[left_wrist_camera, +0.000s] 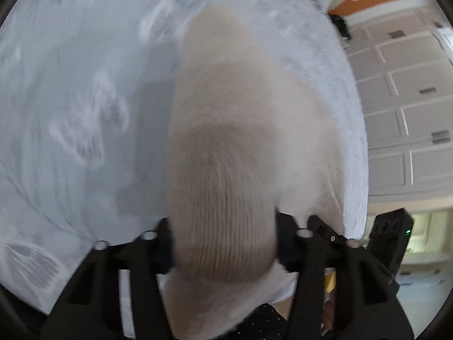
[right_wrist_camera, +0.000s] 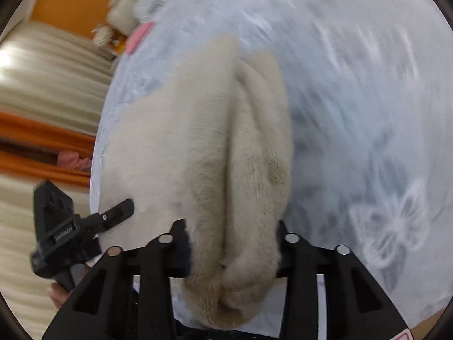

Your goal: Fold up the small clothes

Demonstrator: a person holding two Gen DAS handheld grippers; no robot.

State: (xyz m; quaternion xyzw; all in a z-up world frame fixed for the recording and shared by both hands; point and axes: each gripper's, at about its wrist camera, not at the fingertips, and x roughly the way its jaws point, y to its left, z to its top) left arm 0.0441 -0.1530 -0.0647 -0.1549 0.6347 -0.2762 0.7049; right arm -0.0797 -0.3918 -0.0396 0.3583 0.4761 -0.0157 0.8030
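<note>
Pale blue butterfly-print bed (left_wrist_camera: 70, 90) w/ cream fuzzy garment (left_wrist_camera: 226, 130); left gripper (left_wrist_camera: 223, 243) clamped on garment edge; right gripper (right_wrist_camera: 232, 255) clamped on bunched fold.

Small lettering on the left gripper (right_wrist_camera: 119, 212), possibly unreadable.

My grippers: two, left gripper (left_wrist_camera: 223, 243) and right gripper (right_wrist_camera: 232, 252)
Cream garment (right_wrist_camera: 203, 147) I hold: one
Bedsheet (left_wrist_camera: 70, 85): one
Butterfly print (right_wrist_camera: 393, 223) on my right: one
</note>
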